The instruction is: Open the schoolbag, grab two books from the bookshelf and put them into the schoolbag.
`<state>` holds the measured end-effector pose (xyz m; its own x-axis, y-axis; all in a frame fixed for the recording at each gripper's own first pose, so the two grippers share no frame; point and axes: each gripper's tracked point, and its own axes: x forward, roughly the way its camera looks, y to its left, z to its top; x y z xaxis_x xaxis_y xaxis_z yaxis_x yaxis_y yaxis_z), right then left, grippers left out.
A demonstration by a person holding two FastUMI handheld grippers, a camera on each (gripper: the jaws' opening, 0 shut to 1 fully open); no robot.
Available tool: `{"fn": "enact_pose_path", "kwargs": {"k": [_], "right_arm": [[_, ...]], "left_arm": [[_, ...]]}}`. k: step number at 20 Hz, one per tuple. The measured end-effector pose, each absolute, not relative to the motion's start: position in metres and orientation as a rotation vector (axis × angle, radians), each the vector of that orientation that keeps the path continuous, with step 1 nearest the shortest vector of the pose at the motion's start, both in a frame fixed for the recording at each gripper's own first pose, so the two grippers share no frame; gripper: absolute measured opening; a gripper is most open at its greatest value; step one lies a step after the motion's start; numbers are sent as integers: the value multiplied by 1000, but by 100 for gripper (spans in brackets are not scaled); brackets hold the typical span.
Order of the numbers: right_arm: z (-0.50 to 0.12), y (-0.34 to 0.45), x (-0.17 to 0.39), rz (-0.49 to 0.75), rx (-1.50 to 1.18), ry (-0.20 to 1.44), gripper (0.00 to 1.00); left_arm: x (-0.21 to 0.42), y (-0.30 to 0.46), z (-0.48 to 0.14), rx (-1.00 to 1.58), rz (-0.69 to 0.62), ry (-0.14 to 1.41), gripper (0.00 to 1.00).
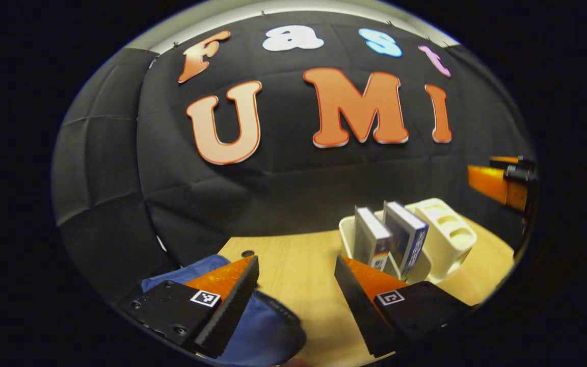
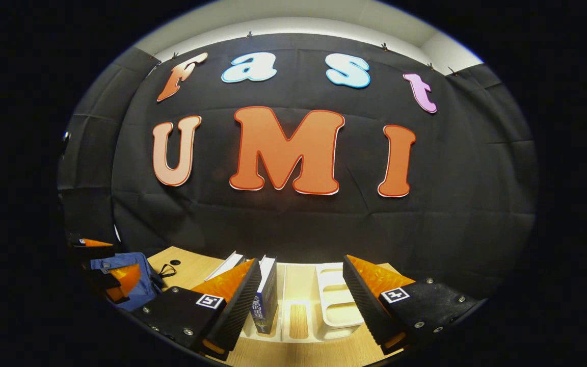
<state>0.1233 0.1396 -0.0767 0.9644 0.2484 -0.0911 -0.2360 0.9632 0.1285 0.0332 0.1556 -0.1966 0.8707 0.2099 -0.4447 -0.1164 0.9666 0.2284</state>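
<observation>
In the left gripper view the blue schoolbag (image 1: pixel 260 331) lies on the wooden table under my left gripper (image 1: pixel 296 278), which is open and holds nothing. To the right stands the cream bookshelf (image 1: pixel 449 237) with two books (image 1: pixel 390 237) upright in it. The right gripper (image 1: pixel 502 186) shows at the far right edge there. In the right gripper view my right gripper (image 2: pixel 301 280) hangs open just above the cream bookshelf (image 2: pixel 337 300). A dark blue book (image 2: pixel 265 295) stands beside its left finger, and a second book (image 2: pixel 227 265) leans behind that finger. The schoolbag (image 2: pixel 130 280) lies far left with the left gripper (image 2: pixel 105 265) over it.
The light wooden table (image 1: pixel 298 255) runs back to the black cloth wall. A small dark round hole (image 1: pixel 247 253) sits in the tabletop near the bag. The bookshelf has empty slots (image 2: pixel 298 290) on its right side.
</observation>
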Motion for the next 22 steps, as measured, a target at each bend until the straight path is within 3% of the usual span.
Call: {"fn": "enact_pose_path", "kwargs": {"k": [11, 22], "right_arm": [[-112, 121, 152, 207, 104, 173, 96], [-124, 115, 156, 183, 96, 191, 96]], "left_arm": [[-71, 193, -338, 664, 116, 889, 95], [-109, 212, -397, 863, 102, 1057, 94]]}}
